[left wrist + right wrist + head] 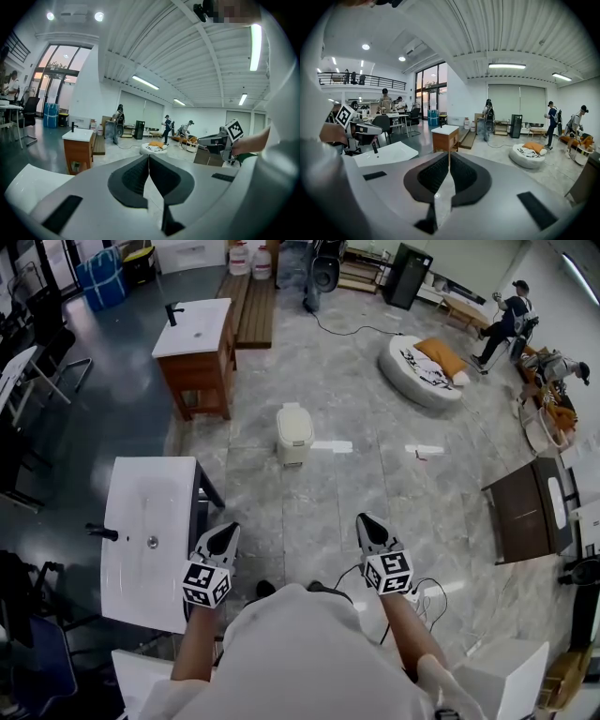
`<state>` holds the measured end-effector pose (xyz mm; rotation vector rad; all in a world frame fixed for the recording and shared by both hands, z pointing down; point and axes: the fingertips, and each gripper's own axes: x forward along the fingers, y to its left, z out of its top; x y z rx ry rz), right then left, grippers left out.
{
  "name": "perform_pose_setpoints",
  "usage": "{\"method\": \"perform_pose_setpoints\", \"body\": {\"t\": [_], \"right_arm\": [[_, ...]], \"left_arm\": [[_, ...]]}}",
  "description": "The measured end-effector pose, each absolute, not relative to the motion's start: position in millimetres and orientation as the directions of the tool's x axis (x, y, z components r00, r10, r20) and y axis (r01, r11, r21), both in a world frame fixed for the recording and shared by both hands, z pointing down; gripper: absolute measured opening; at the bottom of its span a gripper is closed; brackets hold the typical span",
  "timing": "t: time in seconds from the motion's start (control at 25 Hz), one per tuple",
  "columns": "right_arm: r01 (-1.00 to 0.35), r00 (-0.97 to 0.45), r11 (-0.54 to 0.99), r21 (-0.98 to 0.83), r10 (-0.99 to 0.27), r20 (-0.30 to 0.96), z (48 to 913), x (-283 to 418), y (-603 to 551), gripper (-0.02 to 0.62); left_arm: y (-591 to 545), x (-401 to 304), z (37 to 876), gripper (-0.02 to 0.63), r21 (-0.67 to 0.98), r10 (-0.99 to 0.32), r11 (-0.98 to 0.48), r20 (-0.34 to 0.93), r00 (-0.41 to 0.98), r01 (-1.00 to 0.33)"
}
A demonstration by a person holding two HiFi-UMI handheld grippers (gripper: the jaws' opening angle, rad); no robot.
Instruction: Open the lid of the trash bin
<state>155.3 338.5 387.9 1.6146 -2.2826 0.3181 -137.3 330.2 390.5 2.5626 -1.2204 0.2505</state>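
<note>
Right tongs (449,157) closed, empty, vanity (446,138) ahead

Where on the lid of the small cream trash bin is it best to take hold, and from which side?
Probably the near rim of the lid, above the trash bin wall facing the person, approached from that side. The bin stands upright, lid shut, that rim unobstructed. The hinge is too small to see.
</note>
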Motion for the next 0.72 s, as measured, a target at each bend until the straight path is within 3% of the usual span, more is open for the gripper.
{"method": "perform_pose_setpoints", "body": {"t": [0.72], "right_arm": [[-0.944,-0.294,0.329,0.013,-0.861,0.414,396,127,334,0.034]], "left_arm": [[321,-163,403,0.018,0.205,-0.712,-0.606,0.29,0.639,-0.768]]}}
